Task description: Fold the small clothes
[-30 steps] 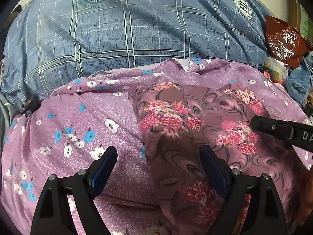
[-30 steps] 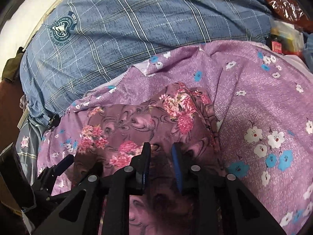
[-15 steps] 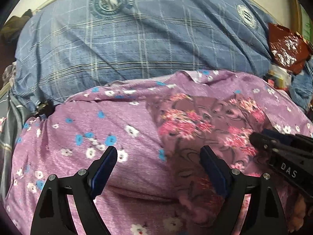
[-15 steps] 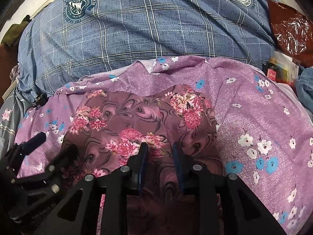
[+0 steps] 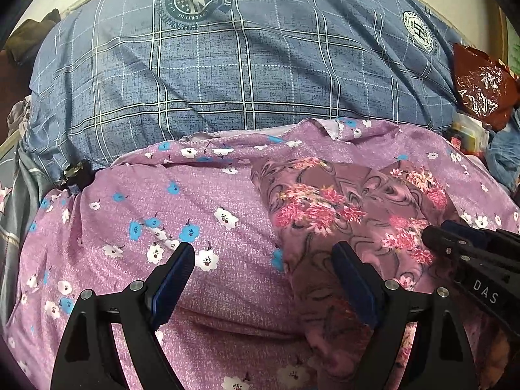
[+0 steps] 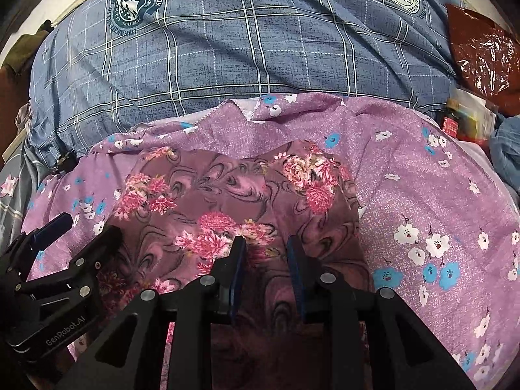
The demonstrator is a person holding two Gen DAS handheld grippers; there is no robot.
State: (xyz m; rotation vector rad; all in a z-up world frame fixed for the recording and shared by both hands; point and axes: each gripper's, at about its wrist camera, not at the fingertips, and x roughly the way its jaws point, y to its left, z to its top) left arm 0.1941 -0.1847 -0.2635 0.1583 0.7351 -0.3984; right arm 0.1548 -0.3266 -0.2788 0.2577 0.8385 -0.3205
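Item: dark floral garment [image 6: 234,195], mauve with pink blossoms. Lies rumpled on a lilac flowered cloth [image 5: 182,214] spread over the bed, below the blue plaid bedding [image 5: 227,71].

Handling, judged: thin, soft, light, drapes freely; probably a little slippery. Best pinched at a hem or corner, never mid-panel.

Left gripper [image 5: 263,276]: spread wide, nothing between its fingers, hovering over the garment's left edge.

Right gripper [image 6: 265,260]: narrowed, a bunched fold of the garment's near edge between its fingers; whether the pads press it, cannot tell.
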